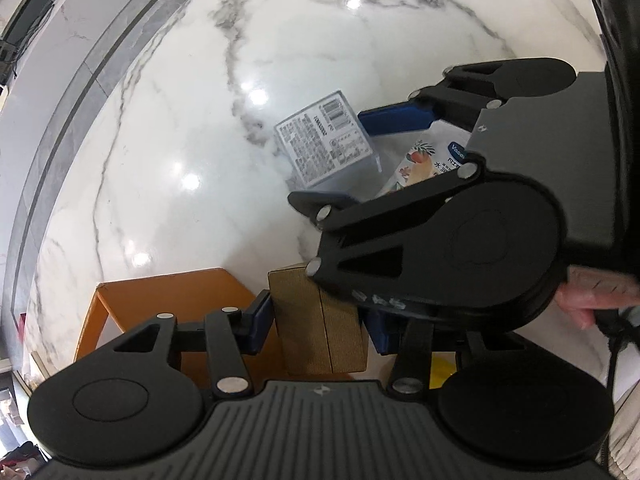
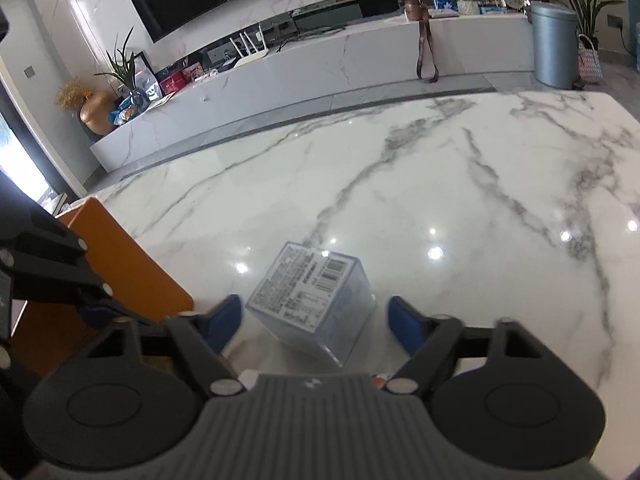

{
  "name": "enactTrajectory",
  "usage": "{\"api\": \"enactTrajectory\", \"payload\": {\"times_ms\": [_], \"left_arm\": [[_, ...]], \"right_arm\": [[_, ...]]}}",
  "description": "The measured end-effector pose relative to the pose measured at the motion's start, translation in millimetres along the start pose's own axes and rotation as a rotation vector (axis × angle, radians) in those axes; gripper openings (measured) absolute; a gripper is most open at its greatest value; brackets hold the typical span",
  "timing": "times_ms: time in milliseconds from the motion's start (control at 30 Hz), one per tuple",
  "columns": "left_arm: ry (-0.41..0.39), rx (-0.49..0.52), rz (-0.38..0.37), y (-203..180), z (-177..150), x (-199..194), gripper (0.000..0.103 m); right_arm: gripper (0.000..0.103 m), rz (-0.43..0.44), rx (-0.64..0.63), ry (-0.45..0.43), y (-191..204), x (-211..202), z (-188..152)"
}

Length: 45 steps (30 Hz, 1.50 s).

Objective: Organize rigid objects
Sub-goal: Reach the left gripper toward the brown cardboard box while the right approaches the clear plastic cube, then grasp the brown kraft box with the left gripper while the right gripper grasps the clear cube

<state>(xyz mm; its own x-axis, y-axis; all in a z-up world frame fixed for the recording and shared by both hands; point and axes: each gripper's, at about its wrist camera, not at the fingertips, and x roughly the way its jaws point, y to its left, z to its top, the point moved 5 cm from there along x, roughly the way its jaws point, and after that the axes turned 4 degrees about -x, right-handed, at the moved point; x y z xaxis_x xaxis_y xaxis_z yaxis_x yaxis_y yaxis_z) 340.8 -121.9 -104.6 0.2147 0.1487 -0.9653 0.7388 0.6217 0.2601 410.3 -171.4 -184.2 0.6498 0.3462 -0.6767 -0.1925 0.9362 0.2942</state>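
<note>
Far left: orange tray (image 1: 160, 292) (image 2: 120, 248), open-topped, on marble table (image 1: 200, 80) (image 2: 440, 160).

L gripper (image 1: 320, 322): pointed steeply down over tray's right part. Jaws roughly half open, blue pads (image 1: 260, 316) seemingly pressed to both sides of gold box (image 1: 316, 308). Held upright, part inside tray outline; whether base touched tray floor, not visible.

Centre: clear box (image 1: 324, 144) (image 2: 312, 304), on table, just right of tray, apart from it. Printed label w/ barcode facing up. Tilted corner-on to R gripper.

R gripper (image 2: 315, 314): angled down, jaws wide, one pad each side of clear box. Gap visible both sides; nothing gripped.

Right of clear box: white pack (image 1: 424, 160), printed w/ fruit artwork, mostly hidden under R gripper body. Shape not clear.

Handling, judged:
- Clear box: prob. hard plastic, stiff, light, smooth walls, so slippery under pads. Best taken on two opposite flat walls, mid-height, after squaring jaws to faces; corner grip likely to twist out. Moderate squeeze only, as thin walls could crack.
- Gold box: looked like textured card, stiff, light, good friction. Side grip adequate.

Count:
- Tray: 1
- Gold box: 1 (vertical seam on face; poss. 2 pcs, cannot tell)
- Clear box: 1
- White pack: 1
- Grippers: 2
</note>
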Motion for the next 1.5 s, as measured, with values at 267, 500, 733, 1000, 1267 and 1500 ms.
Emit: {"api": "enactTrajectory", "payload": {"times_ms": [267,500,733,1000,1267,1500], "left_arm": [[-0.018,0.0,0.003,-1.1,0.7,-1.0,0.056],[-0.118,-0.038,0.034,-1.7,-7.7,-28.7,0.054],[-0.253,-0.1,-0.037,-24.1,-39.6,-92.3,0.053],[-0.332,-0.14,-0.055,-17.8,-102.1,-134.0,0.053],[-0.292,-0.143,-0.007,10.3,-171.6,-126.4,0.053],[-0.248,0.015,-0.007,18.6,-191.7,-89.5,0.053]], "right_arm": [[0.057,-0.001,0.061,0.001,-22.8,-21.2,0.9],[0.052,0.016,0.137,-0.043,-42.9,-59.6,-4.6],[0.052,0.013,0.122,-0.061,-32.8,-91.0,-10.5],[0.052,0.08,0.081,-0.128,5.3,-146.7,-37.3],[0.052,0.271,-0.067,-0.212,80.5,-198.9,-37.2],[0.052,0.32,-0.334,-0.148,164.3,-197.3,-30.8]]}}
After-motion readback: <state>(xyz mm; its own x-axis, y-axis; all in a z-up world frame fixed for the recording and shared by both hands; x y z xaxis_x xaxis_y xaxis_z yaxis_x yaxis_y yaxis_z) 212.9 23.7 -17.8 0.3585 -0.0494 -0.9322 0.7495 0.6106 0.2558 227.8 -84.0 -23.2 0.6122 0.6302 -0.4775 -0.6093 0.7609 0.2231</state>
